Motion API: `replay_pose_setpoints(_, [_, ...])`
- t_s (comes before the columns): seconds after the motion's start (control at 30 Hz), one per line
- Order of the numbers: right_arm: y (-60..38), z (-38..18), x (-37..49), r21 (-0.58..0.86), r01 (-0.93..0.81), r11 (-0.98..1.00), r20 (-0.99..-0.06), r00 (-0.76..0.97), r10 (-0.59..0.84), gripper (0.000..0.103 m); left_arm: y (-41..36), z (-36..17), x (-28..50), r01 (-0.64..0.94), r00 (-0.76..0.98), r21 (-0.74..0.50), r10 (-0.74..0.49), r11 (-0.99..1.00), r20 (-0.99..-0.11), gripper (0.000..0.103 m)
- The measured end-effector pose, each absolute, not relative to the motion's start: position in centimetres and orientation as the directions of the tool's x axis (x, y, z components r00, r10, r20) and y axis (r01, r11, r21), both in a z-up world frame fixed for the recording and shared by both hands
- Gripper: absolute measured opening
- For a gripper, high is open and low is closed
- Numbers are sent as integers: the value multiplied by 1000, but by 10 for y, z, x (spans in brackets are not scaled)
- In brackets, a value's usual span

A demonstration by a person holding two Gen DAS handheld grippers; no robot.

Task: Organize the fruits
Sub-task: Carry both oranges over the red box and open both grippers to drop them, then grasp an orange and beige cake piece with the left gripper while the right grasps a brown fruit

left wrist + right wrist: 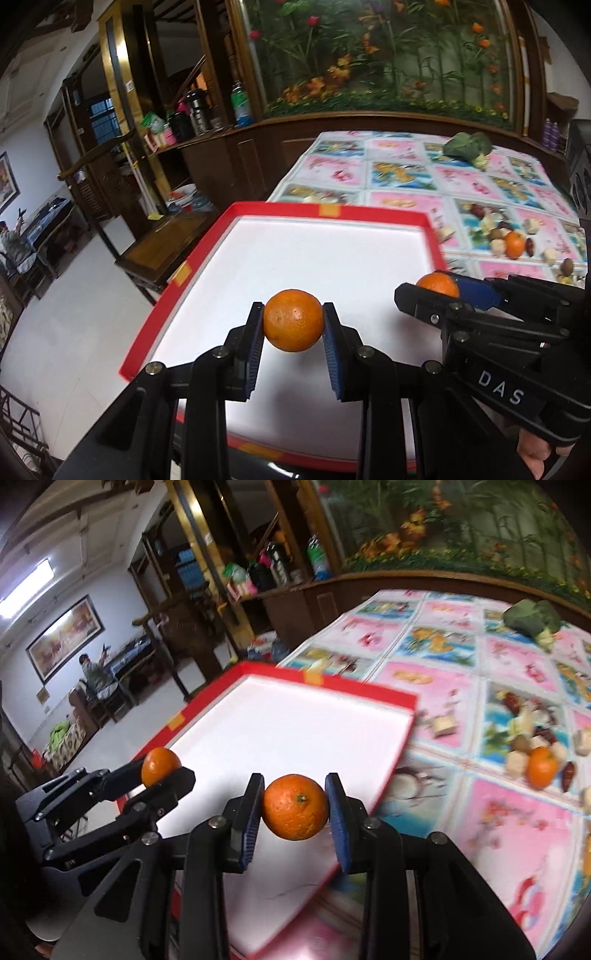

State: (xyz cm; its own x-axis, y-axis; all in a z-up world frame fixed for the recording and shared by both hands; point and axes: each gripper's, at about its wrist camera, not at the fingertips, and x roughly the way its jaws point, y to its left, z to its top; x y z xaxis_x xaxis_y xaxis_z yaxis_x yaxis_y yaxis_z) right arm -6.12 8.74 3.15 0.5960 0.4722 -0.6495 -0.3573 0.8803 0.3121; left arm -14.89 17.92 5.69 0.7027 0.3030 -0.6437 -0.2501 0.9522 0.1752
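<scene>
Both oranges are being carried over the red-rimmed white tray [236,212], so they're probably best lowered close to the floor before being let go, spaced apart so they don't roll. The left gripper [293,321] is clamped on one orange [293,319], the right gripper [295,806] on another orange [295,806]. Skins look bright, pebbly and firm.

A tray [388,216] lies on the bench [406,177], frame centre, at the bench's left edge. Above it, two hand-held grippers each hold an orange: left [293,320], right [294,806]. A third orange [541,767] lies among scraps at right; broccoli [469,147] sits upper right.
</scene>
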Motion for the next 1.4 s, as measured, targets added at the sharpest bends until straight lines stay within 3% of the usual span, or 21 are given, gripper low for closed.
replay_pose_setpoints(0.63, [117,6,-51,293,-357,887,-743,499,446,37,206,26,-144,-305,621,202,355,931,-698,33])
replay_pose_setpoints(0.67, [116,5,-52,295,-361,885,-741,498,450,37,208,26,-145,-308,620,205,359,929,-697,39])
replay_pose_setpoints(0.7, [114,6,-53,296,-362,884,-737,502,452,37,208,26,-145,-314,616,209,366,926,-697,54])
replay_pose_setpoints(0.77, [108,11,-55,302,-359,883,-719,523,458,43,206,30,-147,-333,618,220,389,917,-683,65])
replay_pose_setpoints(0.83, [98,19,-59,322,-351,879,-684,555,473,56,204,34,-149,-333,626,216,387,918,-677,65])
replay_pose_setpoints(0.87, [91,24,-61,334,-350,875,-661,576,482,57,202,37,-151,-326,633,204,373,923,-678,65])
replay_pose_setpoints(1.03, [47,39,-74,319,-308,896,-602,665,443,57,180,45,-150,-266,665,189,322,945,-674,67])
replay_pose_setpoints(1.4, [-106,46,-103,255,-60,965,-622,754,211,57,102,46,-133,-63,690,173,168,983,-704,68])
